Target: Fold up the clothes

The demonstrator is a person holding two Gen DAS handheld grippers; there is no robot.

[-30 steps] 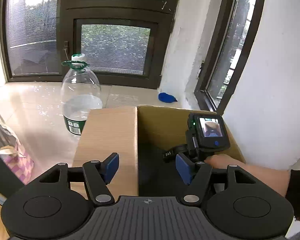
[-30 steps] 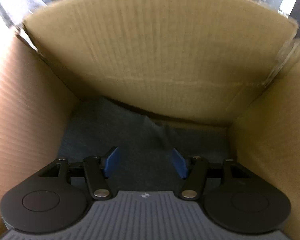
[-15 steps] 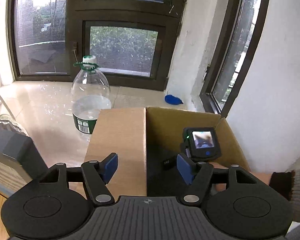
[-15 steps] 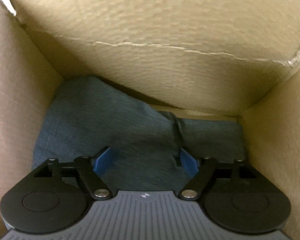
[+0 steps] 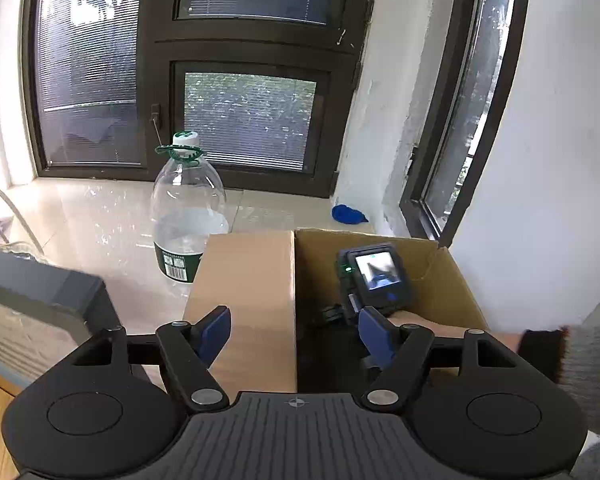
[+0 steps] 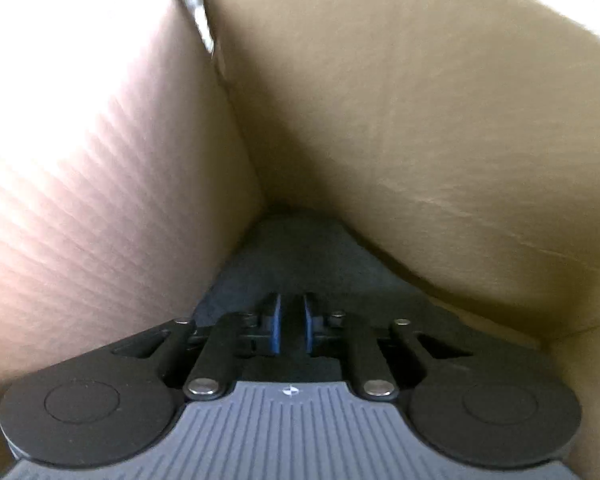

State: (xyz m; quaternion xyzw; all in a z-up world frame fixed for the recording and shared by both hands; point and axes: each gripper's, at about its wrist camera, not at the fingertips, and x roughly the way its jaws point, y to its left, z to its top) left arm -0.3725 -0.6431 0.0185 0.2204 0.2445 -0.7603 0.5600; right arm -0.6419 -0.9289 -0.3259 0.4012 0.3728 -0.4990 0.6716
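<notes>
A dark blue garment [image 6: 307, 256] lies at the bottom of an open cardboard box [image 6: 419, 120]. My right gripper [image 6: 292, 312] reaches down into a corner of the box. Its jaws are closing, and a dark fold of the garment sits in the narrow gap between the blue pads [image 6: 276, 320]. From the left wrist view, the right tool's small screen [image 5: 375, 274] shows inside the box [image 5: 244, 280], with a person's hand and sleeve [image 5: 571, 360] behind it. My left gripper [image 5: 294, 320] hovers over the box's near edge. Its jaws are opening and nothing is between them.
A large water bottle [image 5: 188, 216] stands on the pale windowsill left of the box. A small blue object [image 5: 347, 214] lies by the window corner. A grey case [image 5: 40, 300] sits at the near left. A white wall runs along the right.
The right gripper's jaws went from wide apart to almost together over the garment, and its view rolled toward the box corner. The left view drew back, bringing the grey case into sight.
</notes>
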